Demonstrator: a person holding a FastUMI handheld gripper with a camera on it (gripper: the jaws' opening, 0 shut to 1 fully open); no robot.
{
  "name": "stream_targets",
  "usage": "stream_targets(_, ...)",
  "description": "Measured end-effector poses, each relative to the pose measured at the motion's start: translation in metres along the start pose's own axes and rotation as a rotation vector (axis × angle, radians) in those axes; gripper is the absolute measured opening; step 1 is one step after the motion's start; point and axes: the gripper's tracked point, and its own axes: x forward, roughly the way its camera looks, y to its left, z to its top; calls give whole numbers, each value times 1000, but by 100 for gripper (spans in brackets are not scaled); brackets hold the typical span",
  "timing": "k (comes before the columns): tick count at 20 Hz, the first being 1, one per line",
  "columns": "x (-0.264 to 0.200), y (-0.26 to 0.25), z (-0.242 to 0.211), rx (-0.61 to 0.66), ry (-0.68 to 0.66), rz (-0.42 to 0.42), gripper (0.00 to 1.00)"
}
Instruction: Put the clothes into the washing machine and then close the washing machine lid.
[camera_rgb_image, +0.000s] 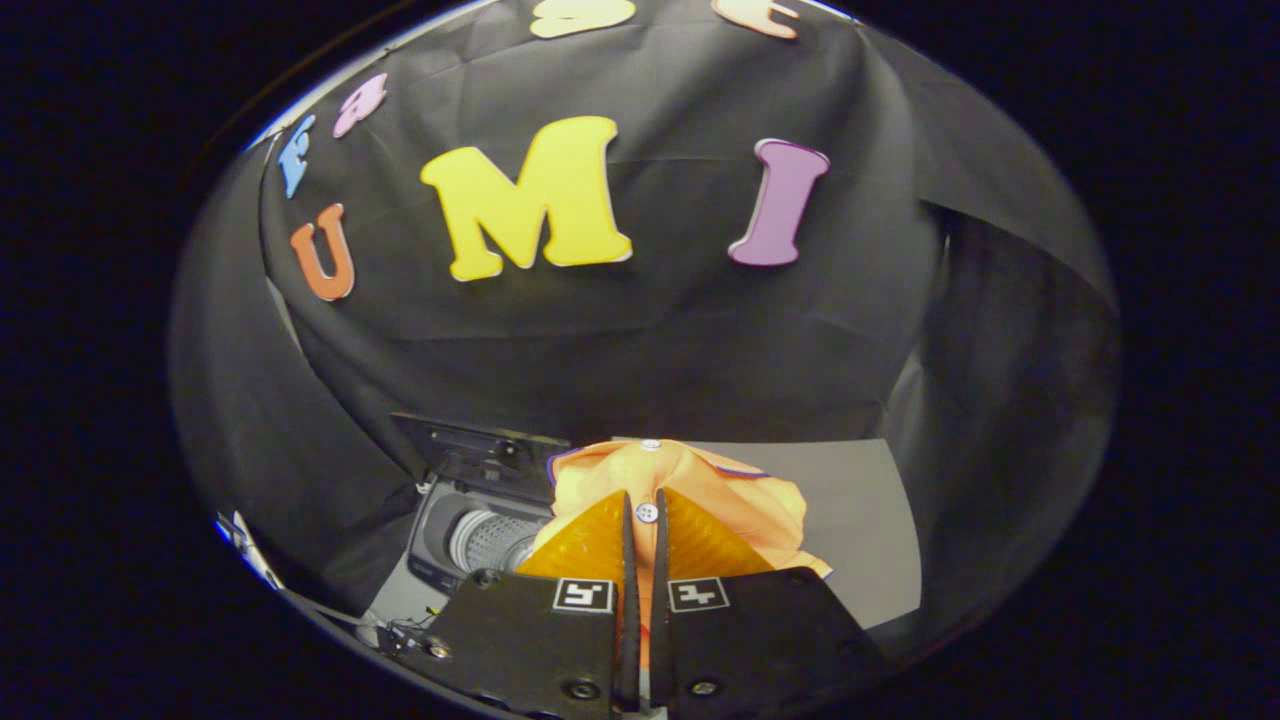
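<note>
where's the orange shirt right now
In the gripper view the orange shirt is pinched between the fingers of the claw, bunched just ahead of them, with the open washing machine below to its left.

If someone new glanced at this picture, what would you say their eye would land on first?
Most likely the orange garment, bunched up with a white button showing, pinched between the closed fingers of the gripper and held up in the air. Next, beyond the fingers and lower down on the one side, the small washing machine with its lid raised and the ribbed drum visible inside, standing apart from the garment.
</note>
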Motion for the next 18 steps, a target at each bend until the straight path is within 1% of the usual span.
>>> stream_targets(8,15,118,24,-80,-19,150,7)
stream_targets(12,27,169,25,-111,-11,210,7)
stream_targets(18,44,231,21,-144,11,283,7)
